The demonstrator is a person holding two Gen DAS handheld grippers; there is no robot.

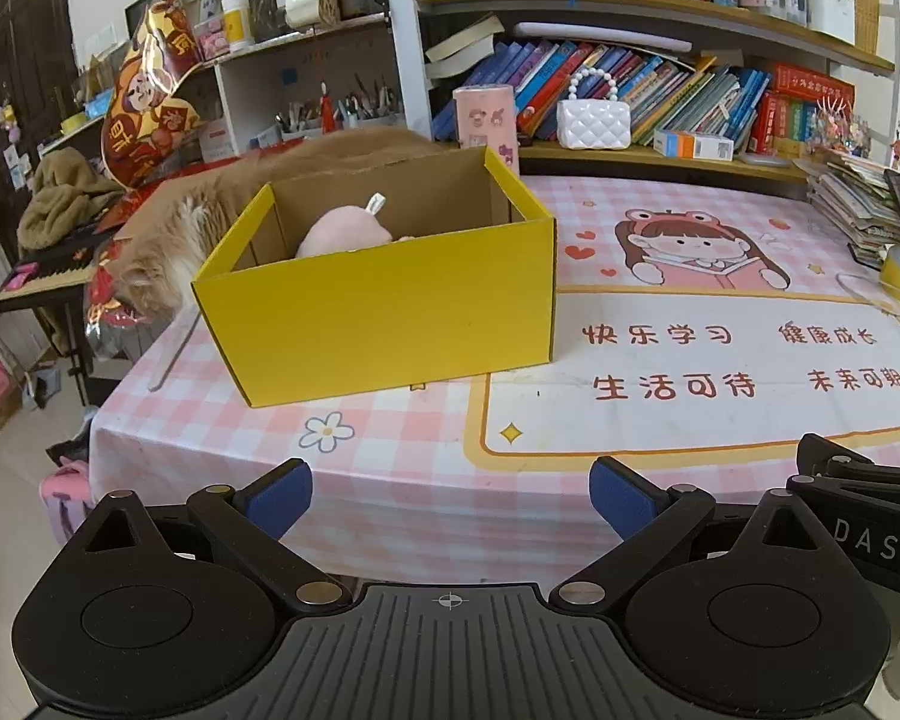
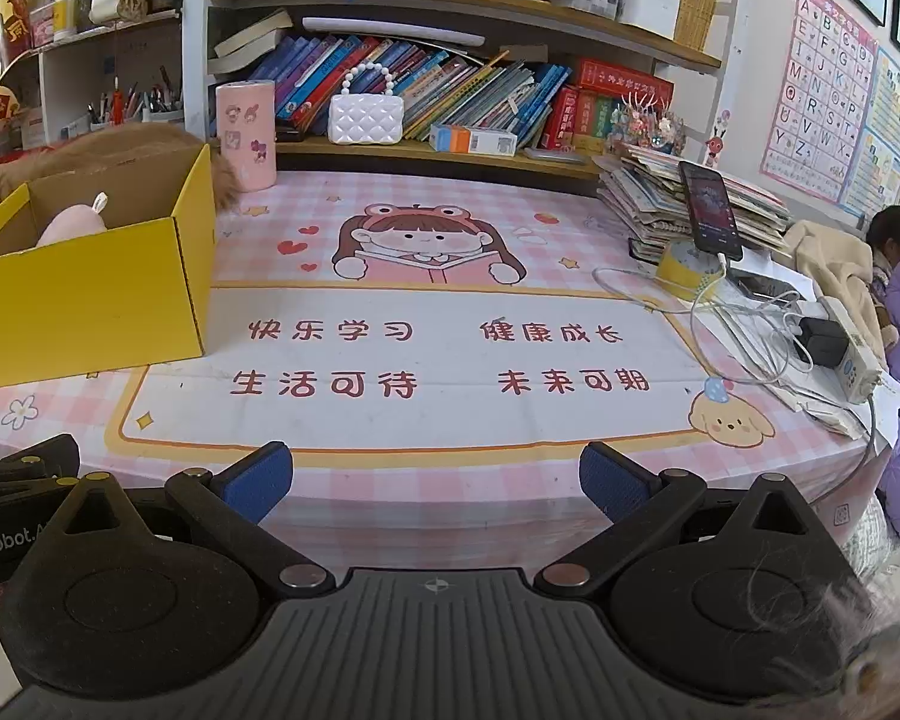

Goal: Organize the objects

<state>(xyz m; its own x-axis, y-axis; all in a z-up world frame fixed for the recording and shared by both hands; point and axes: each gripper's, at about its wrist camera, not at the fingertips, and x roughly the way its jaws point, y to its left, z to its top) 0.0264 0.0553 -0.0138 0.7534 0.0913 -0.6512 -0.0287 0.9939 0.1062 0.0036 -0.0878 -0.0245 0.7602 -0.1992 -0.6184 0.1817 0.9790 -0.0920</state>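
Left gripper (image 1: 450,495) and right gripper (image 2: 435,480) both spread wide, empty, above pink-checked worktop (image 2: 450,474); open yellow cardboard box (image 1: 384,306) holds pink plush toy (image 1: 345,235).

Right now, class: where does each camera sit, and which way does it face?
Left wrist: on the left tool, at the table's near edge, facing the yellow box; its open blue fingers show.
Right wrist: on the right tool, facing the tablecloth's middle; open fingers show.
Shared: the box, pink plush, white bag.
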